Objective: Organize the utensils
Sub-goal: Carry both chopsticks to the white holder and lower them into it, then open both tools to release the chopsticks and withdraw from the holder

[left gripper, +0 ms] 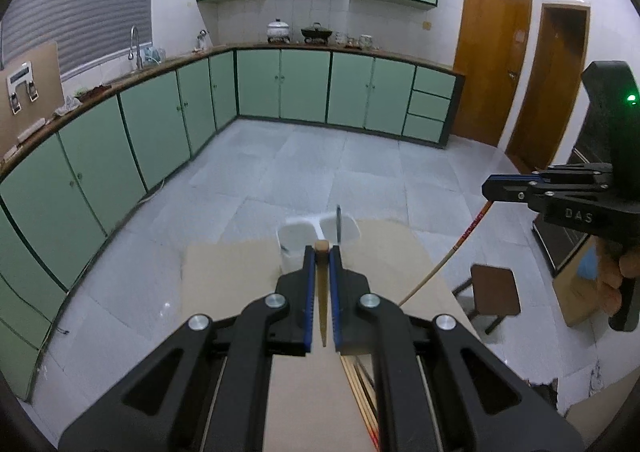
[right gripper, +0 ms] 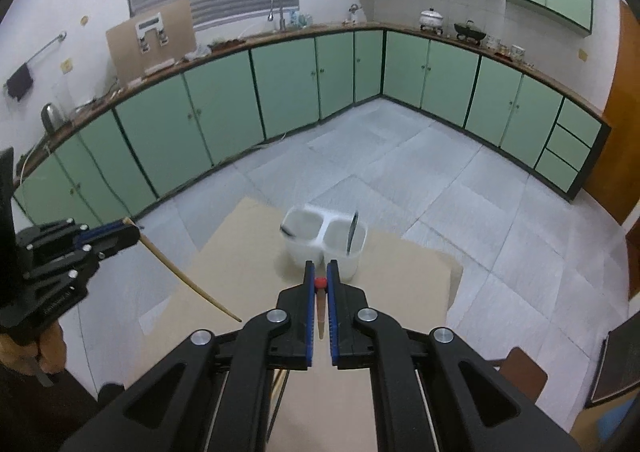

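Holding one chopstick each, the left gripper [left gripper: 322,252] is clamped on a plain wooden chopstick [left gripper: 322,292] and the right gripper [right gripper: 319,272] on a red-tipped chopstick [right gripper: 320,306], both raised above the table [right gripper: 400,284] and aimed toward the white two-compartment holder [right gripper: 324,240] near its far edge. That holder already has a dark utensil [right gripper: 352,232] leaning in its right compartment and something dark at the rim of the left, so sorting looks partly done. More chopsticks [left gripper: 362,392] lie on the table below the left gripper, so these two and that bundle are left.
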Demonstrator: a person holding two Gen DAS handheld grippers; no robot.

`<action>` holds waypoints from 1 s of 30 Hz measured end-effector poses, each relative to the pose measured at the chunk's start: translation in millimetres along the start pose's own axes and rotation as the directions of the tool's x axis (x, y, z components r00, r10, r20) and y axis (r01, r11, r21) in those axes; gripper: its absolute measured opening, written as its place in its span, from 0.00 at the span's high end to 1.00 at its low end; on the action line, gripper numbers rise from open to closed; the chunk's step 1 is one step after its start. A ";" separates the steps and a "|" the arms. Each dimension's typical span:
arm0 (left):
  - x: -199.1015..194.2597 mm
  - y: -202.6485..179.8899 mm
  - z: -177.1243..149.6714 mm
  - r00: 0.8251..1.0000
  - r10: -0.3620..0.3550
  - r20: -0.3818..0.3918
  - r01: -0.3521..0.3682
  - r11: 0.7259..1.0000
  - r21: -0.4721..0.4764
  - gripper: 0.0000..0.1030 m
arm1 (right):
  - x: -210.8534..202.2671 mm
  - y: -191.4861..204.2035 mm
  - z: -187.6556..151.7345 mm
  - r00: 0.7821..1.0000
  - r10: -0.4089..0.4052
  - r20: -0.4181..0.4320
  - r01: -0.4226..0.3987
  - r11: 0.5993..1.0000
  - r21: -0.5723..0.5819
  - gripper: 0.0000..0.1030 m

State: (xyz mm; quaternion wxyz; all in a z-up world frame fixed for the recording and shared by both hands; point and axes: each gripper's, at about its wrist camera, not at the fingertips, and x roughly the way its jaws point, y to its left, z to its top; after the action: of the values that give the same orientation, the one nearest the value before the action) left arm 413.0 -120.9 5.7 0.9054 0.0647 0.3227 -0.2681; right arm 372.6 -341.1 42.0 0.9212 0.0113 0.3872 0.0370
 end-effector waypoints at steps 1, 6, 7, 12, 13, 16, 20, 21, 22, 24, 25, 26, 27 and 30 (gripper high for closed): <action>4.1 2.3 9.0 1.000 0.009 0.008 -0.009 1.000 -0.003 0.94 | 1.2 -2.0 8.8 1.000 -0.007 0.007 0.007 1.000 0.005 0.94; 20.5 10.1 48.9 0.998 0.024 0.060 -0.023 0.999 -0.029 0.94 | 14.9 -11.7 46.5 0.999 -0.039 0.034 0.038 0.999 0.028 0.94; 23.1 9.5 55.6 0.997 0.026 0.068 -0.024 0.999 -0.027 0.94 | 18.9 -14.8 53.9 0.998 -0.047 0.043 0.046 0.998 0.031 0.94; 49.3 8.2 91.7 0.993 0.052 0.106 -0.050 0.999 -0.019 0.94 | 46.0 -29.1 83.0 0.996 -0.057 0.072 0.053 0.996 0.067 0.94; 54.4 9.2 97.1 0.992 0.056 0.109 -0.054 0.998 -0.021 0.94 | 54.9 -32.5 87.9 0.995 -0.064 0.074 0.059 0.996 0.073 0.94; 80.7 14.8 107.5 0.991 0.070 0.113 -0.066 0.997 -0.031 0.94 | 83.0 -42.4 95.2 0.996 -0.065 0.067 0.059 0.994 0.094 0.94; 124.5 25.5 104.5 0.993 0.078 0.090 -0.074 0.996 -0.051 0.94 | 126.8 -55.9 92.2 0.998 -0.052 0.037 0.046 0.991 0.127 0.94; 137.6 28.3 101.7 0.994 0.077 0.080 -0.072 0.996 -0.058 0.94 | 136.1 -58.0 90.3 0.998 -0.048 0.030 0.044 0.990 0.133 0.94; 147.4 30.7 100.1 0.995 0.074 0.071 -0.070 0.995 -0.065 0.94 | 147.7 -61.5 87.4 0.999 -0.045 0.019 0.042 0.989 0.141 0.94; 172.2 36.1 91.2 0.997 0.066 0.044 -0.063 0.995 -0.083 0.94 | 167.0 -67.5 80.2 0.999 -0.033 -0.003 0.033 0.987 0.159 0.94; 180.0 39.2 86.8 0.997 0.065 0.035 -0.062 0.994 -0.088 0.94 | 176.4 -69.8 75.9 1.000 -0.028 -0.013 0.030 0.986 0.164 0.94; 188.7 42.3 81.5 0.998 0.066 0.024 -0.063 0.994 -0.091 0.94 | 185.1 -72.2 71.3 0.999 -0.024 -0.023 0.028 0.985 0.170 0.94; 196.4 44.6 77.5 0.998 0.065 0.014 -0.064 0.993 -0.095 0.94 | 190.8 -73.3 68.7 0.999 -0.018 -0.030 0.023 0.984 0.174 0.94; 212.3 55.7 65.0 0.997 0.078 -0.017 -0.079 0.991 -0.110 0.93 | 203.7 -76.7 60.3 0.999 0.004 -0.043 0.005 0.982 0.187 0.91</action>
State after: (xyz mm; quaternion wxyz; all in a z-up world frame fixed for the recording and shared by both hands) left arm 615.7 -186.8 -78.0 0.9155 0.0288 0.3398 -0.2137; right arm 562.4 -401.4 -64.8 0.9075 0.0968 0.4087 0.0005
